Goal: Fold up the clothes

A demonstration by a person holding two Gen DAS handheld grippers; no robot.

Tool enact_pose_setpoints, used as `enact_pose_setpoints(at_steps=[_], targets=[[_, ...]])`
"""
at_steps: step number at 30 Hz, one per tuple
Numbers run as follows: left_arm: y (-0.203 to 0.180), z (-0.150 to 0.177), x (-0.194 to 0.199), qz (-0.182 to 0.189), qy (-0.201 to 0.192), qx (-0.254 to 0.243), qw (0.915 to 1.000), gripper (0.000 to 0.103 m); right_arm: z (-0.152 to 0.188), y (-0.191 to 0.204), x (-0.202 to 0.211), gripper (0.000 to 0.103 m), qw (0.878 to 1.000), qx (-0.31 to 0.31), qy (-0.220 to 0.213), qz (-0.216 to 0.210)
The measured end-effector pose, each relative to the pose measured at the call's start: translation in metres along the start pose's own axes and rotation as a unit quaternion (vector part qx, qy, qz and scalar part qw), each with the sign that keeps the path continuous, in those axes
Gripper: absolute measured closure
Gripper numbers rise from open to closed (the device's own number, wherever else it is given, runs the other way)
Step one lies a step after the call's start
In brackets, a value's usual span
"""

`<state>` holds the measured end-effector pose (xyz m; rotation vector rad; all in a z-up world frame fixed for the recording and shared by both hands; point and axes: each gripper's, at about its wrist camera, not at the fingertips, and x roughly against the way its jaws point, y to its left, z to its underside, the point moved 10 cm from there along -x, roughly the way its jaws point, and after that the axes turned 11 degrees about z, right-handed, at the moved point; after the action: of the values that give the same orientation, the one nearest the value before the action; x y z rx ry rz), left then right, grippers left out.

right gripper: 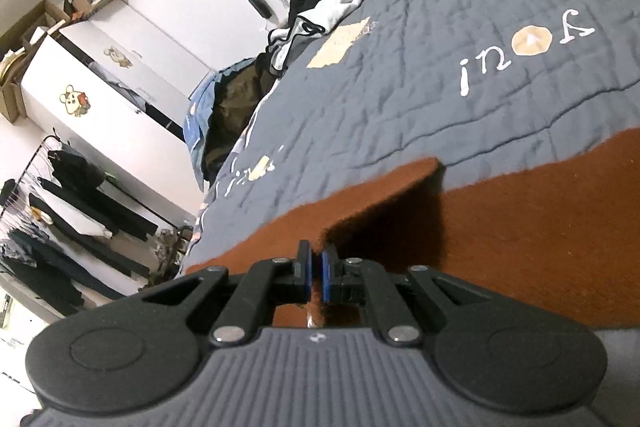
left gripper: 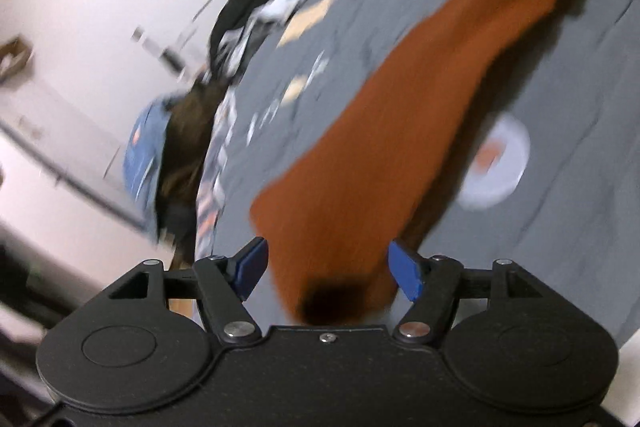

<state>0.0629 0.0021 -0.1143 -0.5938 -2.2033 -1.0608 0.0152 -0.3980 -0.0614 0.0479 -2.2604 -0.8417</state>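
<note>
Right gripper (right gripper: 316, 273) is clamped on my rust garment's (right gripper: 520, 227) edge. Left gripper (left gripper: 328, 273) gapes wide, blurred garment between its fingers, over the grey quilt (right gripper: 400, 87).

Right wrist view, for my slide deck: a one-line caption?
Right gripper pinches the rust-orange garment's edge over a grey quilted bedspread.

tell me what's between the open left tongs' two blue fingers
In the left wrist view, a hanging end of the rust-orange garment sits between the left tongs, whose fingers stand wide apart, not clamped on it.
</note>
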Motion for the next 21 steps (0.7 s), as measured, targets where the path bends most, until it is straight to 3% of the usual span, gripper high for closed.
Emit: enact_pose_setpoints(at_steps=[3,7,12,13,14,16,21], targets=[[0.012,0.025,-0.009,-0.012,0.020,0.018,0.9996,0.038,0.000,0.003,0.000,0.098,1.000,-0.005,-0.001,-0.002],[0.026,0.036,-0.022,-0.028,0.020,0.045,0.9984,0.055,0.002,0.003,-0.004,0.098,1.000,-0.004,0.002,0.004],[0.036,0.028,-0.042,0.013,0.009,0.129,0.9915,0.057,0.004,0.005,-0.011,0.098,1.000,-0.004,0.008,0.010],[0.038,0.027,-0.045,0.022,0.004,0.147,0.9889,0.086,0.005,0.005,-0.013,0.098,1.000,-0.003,0.009,0.010],[0.043,0.028,-0.047,0.036,0.001,0.170,0.9847,0.098,0.006,0.005,-0.014,0.098,1.000,-0.003,0.010,0.010],[0.056,0.036,-0.046,0.045,-0.003,0.202,0.9784,0.097,0.007,0.007,-0.016,0.098,1.000,-0.002,0.011,0.011],[0.121,0.039,-0.009,0.026,-0.038,0.242,0.9693,0.098,0.003,0.016,-0.014,0.098,1.000,-0.013,0.001,0.002]])
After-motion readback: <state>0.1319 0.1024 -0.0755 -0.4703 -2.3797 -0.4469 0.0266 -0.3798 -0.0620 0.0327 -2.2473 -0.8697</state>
